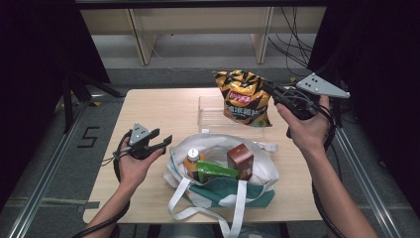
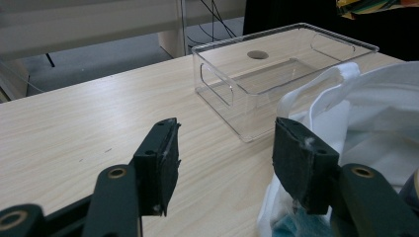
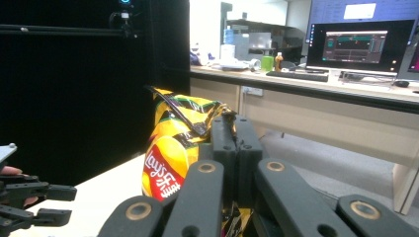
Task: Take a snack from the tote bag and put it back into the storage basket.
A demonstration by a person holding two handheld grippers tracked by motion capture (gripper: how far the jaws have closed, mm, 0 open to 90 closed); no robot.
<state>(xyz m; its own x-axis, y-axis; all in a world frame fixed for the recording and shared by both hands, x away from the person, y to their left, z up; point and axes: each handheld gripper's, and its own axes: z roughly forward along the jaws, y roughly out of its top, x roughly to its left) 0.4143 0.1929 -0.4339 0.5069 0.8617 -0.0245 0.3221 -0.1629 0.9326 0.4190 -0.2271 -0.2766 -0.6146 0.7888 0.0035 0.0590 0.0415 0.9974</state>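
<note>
Yellow-and-black, the crinkled foil crisp bag (image 1: 243, 97) is held aloft above the clear plastic rectangular bin (image 1: 208, 115) by the right gripper (image 1: 275, 93), clamped shut on its edge, while the left gripper (image 1: 159, 141) is held agape and empty beside the white canvas tote bag (image 1: 257, 167), where a bottle and cartons seemingly await unpacking.

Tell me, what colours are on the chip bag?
The chip bag is yellow and orange with black stripes and a red logo, best seen in the high view.

The right gripper (image 3: 232, 129) clamps its jaws on the top edge of a yellow Lay's chip bag (image 3: 170, 153) held above the worktop (image 3: 99, 197); a lit monitor (image 3: 358, 44) stands on a desk behind.
</note>
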